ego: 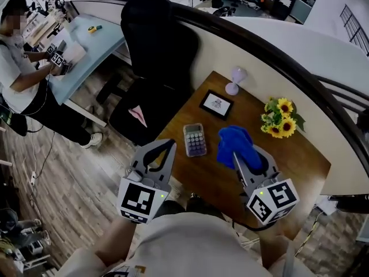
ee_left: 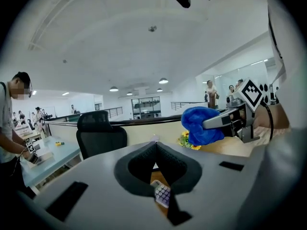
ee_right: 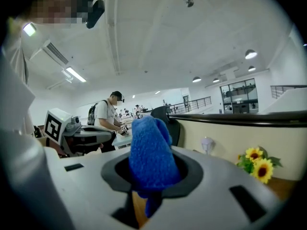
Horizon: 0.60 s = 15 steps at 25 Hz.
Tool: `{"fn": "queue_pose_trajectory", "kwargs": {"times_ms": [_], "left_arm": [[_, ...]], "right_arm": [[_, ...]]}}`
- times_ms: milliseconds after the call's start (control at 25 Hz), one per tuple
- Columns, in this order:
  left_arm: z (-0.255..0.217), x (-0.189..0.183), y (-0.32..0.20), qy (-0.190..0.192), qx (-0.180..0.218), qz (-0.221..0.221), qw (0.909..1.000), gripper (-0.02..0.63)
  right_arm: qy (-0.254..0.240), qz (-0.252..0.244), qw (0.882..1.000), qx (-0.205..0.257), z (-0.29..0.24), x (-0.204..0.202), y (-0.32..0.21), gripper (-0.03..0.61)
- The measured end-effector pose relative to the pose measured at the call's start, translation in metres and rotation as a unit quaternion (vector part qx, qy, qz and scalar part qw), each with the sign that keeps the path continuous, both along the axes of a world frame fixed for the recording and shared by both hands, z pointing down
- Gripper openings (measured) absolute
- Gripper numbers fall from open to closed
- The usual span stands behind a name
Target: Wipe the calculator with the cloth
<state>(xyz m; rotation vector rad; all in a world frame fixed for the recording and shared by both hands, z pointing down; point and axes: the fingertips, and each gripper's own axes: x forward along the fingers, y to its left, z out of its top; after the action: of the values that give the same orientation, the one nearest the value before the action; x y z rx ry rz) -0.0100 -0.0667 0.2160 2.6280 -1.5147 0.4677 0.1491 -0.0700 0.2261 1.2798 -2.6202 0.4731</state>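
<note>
Blue and fleecy, the cloth [ee_right: 151, 163] is bunched between the clenched jaws of the right gripper [ego: 246, 156]. Most of it bulges past the tips, which leaves a soft pad free for rubbing. That gripper hangs above the wooden table [ego: 302, 167] rather than on it, so I judge the wiping has not yet begun.

The left gripper [ego: 170, 145] has its jaws pressed together on nothing. It sits at the table's near edge, and its own view shows the calculator [ego: 195, 139] just past the closed tips. It looks placed to pin or steady the calculator while the other gripper rubs.

The calculator lies flat, keys up, near the table's front edge. It is at about 9 o'clock from the cloth and about 2 o'clock from the left tips, touching neither gripper.

Further out, a small framed card [ego: 216, 104] stands at 1 o'clock from the calculator. A pale lamp [ego: 235, 79] sits beyond that, and sunflowers [ego: 281, 119] stand at 2 o'clock from the cloth, all well clear of the wiping path.
</note>
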Motion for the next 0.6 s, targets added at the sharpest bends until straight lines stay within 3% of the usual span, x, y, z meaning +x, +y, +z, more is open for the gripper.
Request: {"fn": "queue_pose_trajectory", "kwargs": {"times_ms": [280, 600], "left_arm": [[0.023, -0.002, -0.016, -0.011, -0.025, -0.015, 0.9995, 0.003], [0.061, -0.008, -0.032, -0.021, -0.067, 0.004, 0.9975, 0.003]], "right_arm": [[0.003, -0.023, 1.0, -0.018, 0.015, 0.001, -0.025, 0.11], [0.015, -0.023, 0.998, -0.051, 0.052, -0.006, -0.045, 0.112]]}}
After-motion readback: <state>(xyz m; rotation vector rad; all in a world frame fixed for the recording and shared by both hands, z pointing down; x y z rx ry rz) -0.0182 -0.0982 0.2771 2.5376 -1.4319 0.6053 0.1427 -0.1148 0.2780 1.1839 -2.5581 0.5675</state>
